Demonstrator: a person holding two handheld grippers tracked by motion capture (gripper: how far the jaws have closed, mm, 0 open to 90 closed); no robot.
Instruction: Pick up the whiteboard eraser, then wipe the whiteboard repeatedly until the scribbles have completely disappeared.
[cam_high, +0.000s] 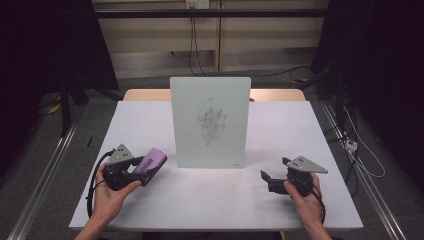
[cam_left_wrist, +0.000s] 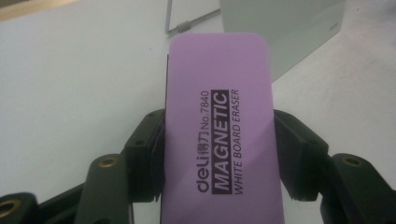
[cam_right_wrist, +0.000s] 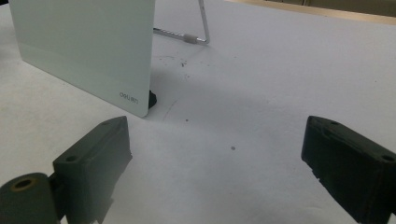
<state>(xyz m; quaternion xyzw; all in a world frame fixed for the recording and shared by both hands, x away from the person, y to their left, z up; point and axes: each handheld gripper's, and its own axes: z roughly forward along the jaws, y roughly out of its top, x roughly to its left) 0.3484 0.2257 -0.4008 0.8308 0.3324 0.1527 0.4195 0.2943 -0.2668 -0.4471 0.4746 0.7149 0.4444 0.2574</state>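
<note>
- The left gripper (cam_high: 142, 172) is clamping a purple whiteboard eraser (cam_high: 151, 164) across its narrow sides; in the left gripper view the eraser (cam_left_wrist: 222, 135) is showing its printed back to the camera, so its wiping face is probably turned away and down, ready to meet the board.
- The eraser is hovering just left of the whiteboard (cam_high: 210, 122), near its lower left corner, not touching it.
- The whiteboard is standing upright on the table (cam_high: 150, 200), propped by a wire stand (cam_right_wrist: 187, 37), so that its face with the black scribble (cam_high: 212, 121) is facing the person for wiping.
- The right gripper (cam_high: 275, 172) is waiting with jaws spread and nothing between them, right of the board's lower corner (cam_right_wrist: 135, 100), likely placed to steady the board.
</note>
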